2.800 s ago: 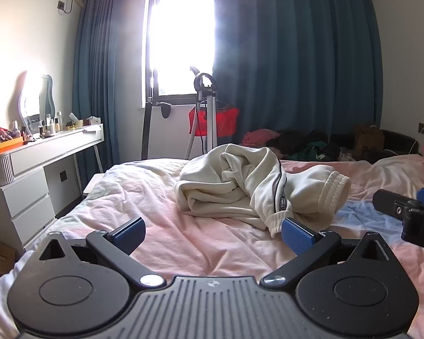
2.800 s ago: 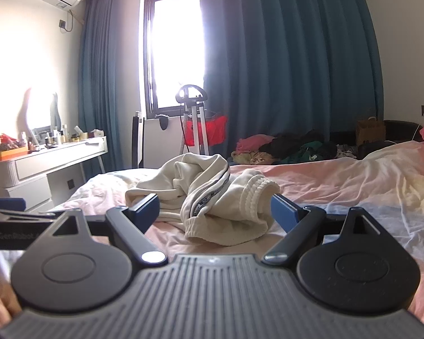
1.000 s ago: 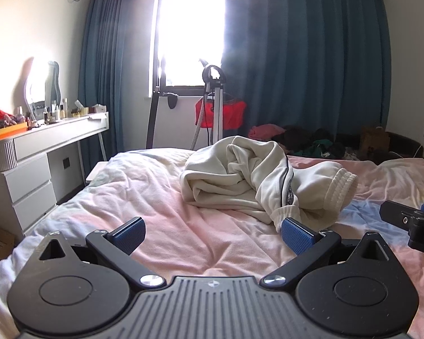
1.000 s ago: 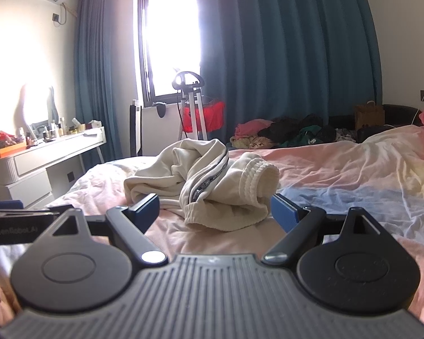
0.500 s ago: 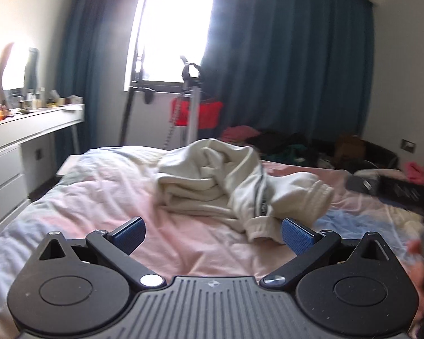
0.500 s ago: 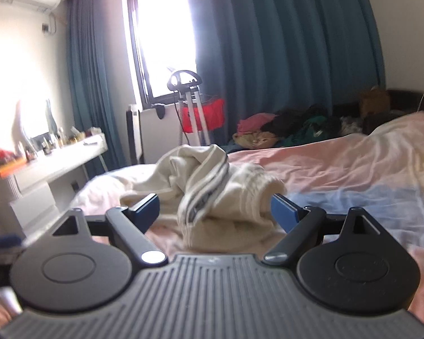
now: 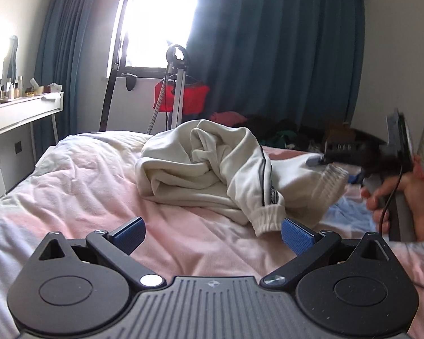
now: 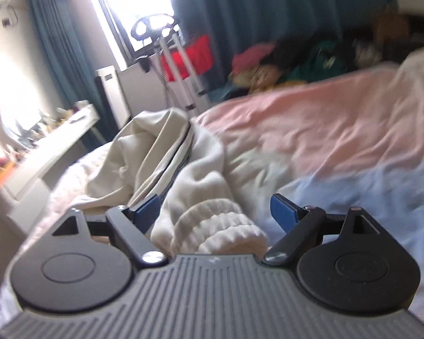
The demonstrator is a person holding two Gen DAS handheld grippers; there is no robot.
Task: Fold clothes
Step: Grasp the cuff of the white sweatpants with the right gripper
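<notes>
Basically nothing's folded yet: the sweatshirt (image 7: 212, 166) is a crumpled heap on the bed (image 7: 79, 186), one cuff (image 8: 220, 231) between the wide-open right gripper (image 8: 217, 210) fingers, another just ahead of the open, empty left gripper (image 7: 212, 233).

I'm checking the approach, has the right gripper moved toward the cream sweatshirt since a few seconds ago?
Yes. The right gripper has closed in on the cream sweatshirt: its ribbed cuff now sits between the open fingers, and the window looks tilted.
</notes>
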